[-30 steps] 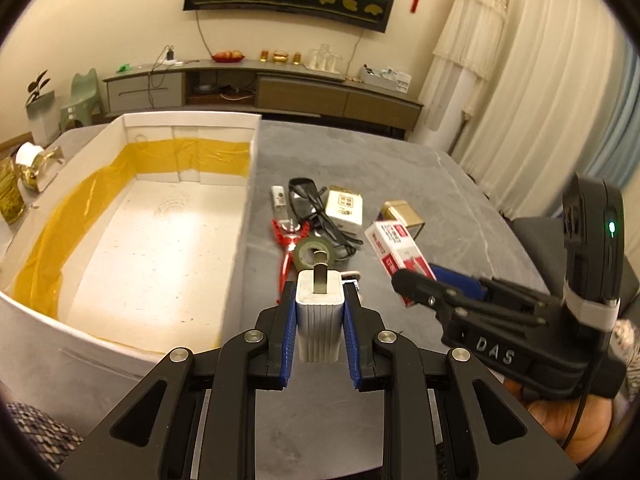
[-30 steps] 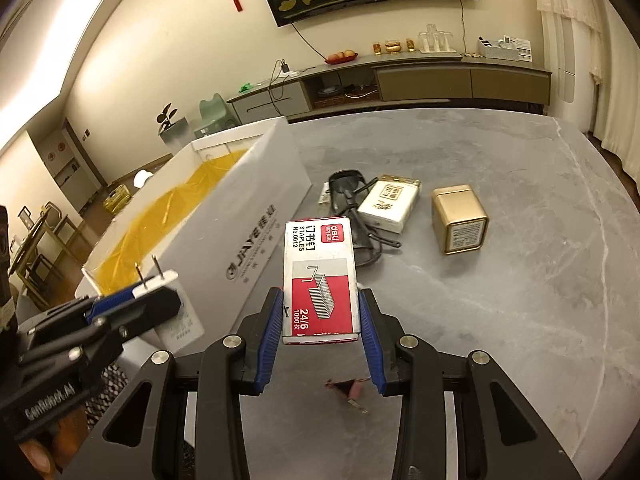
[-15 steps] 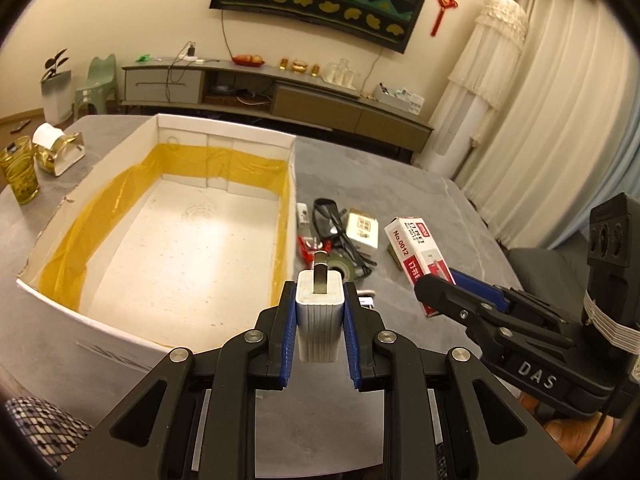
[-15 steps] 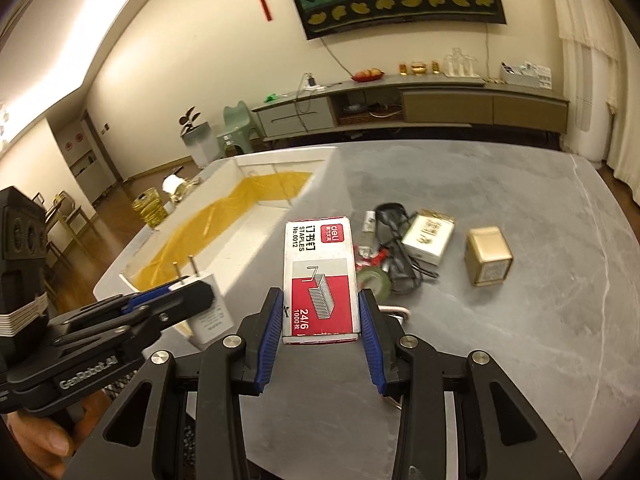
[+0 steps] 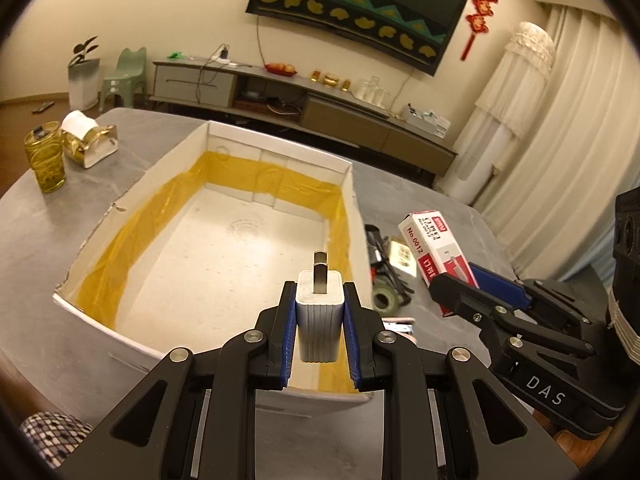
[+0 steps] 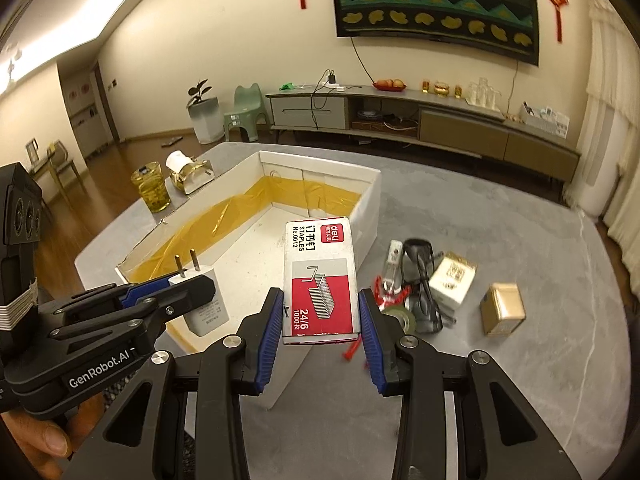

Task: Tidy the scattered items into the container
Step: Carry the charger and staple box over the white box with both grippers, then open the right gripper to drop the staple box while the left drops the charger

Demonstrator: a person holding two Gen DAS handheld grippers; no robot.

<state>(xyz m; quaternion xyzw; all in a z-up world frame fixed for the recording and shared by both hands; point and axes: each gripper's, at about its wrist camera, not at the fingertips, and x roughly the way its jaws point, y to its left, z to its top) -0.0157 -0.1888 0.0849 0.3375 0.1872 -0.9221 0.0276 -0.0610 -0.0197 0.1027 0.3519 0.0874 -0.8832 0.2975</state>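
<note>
Staples box, red-and-white, sits clamped in the right hand-held gripper; left hand-held gripper grips a white charger plug.

Grey stone-look desk, surface veined. On it, left half: open white box lined inside with yellow tape. Beyond the box's far left: yellow-green glass and, just beside it, gold tape dispenser. Right of the box, a loose cluster: white stick-shaped item, black cable bundle, red-handled tool, green tape roll, white-and-gold packet. Gold box stands near, apart from the cluster.
</note>
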